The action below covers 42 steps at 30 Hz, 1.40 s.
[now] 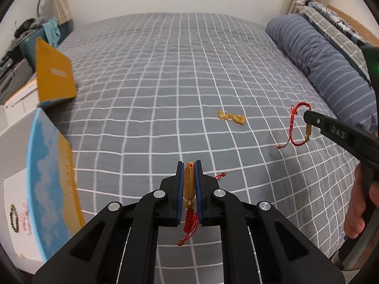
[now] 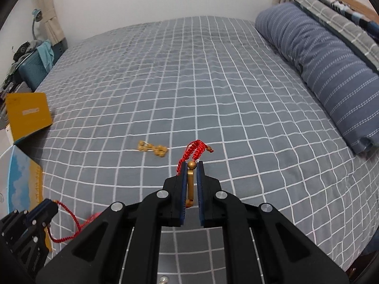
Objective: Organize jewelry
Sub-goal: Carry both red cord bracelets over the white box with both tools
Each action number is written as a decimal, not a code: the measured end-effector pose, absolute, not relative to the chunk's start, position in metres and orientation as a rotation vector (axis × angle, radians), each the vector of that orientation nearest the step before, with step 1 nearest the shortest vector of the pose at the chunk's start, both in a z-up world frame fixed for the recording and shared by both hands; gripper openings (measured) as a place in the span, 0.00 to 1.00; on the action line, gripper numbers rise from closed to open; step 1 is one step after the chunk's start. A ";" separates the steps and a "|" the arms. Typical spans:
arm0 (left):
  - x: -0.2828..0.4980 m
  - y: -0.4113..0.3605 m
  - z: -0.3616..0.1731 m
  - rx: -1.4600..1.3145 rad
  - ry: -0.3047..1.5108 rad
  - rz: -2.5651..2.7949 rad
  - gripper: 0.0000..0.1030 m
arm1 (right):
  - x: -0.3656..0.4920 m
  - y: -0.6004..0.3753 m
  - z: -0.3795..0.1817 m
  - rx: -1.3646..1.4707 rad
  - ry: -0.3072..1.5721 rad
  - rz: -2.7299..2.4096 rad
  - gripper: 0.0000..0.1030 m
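A grid-patterned bedspread fills both views, with a striped bolster along its right side. At the near left edge an open box is seen, bracelets already laid in it. Each gripper is clenched on a red-cord bracelet with a gold bar charm: in the left gripper the charm is held lengthwise between the pads; in the right gripper a second charm is pinched likewise. The box lies left of both, nearer the left gripper. A gold bead bracelet remains unclaimed on the bedspread, far of the jaws.
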<state>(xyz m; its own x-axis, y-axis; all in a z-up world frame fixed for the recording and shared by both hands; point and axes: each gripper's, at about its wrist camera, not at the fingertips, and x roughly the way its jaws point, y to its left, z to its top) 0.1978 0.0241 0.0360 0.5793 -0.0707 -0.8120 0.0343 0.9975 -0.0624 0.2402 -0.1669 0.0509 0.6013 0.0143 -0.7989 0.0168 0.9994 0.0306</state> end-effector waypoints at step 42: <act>0.064 0.259 0.129 -0.184 0.727 0.274 0.08 | 0.123 0.106 0.132 -0.114 0.732 0.425 0.07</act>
<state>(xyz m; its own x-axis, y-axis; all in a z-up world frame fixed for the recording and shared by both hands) 0.0641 0.2592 0.1294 0.7138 0.1823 -0.6762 -0.3093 0.9483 -0.0709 0.1230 0.1062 0.1325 0.6629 0.3360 -0.6691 -0.4145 0.9089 0.0457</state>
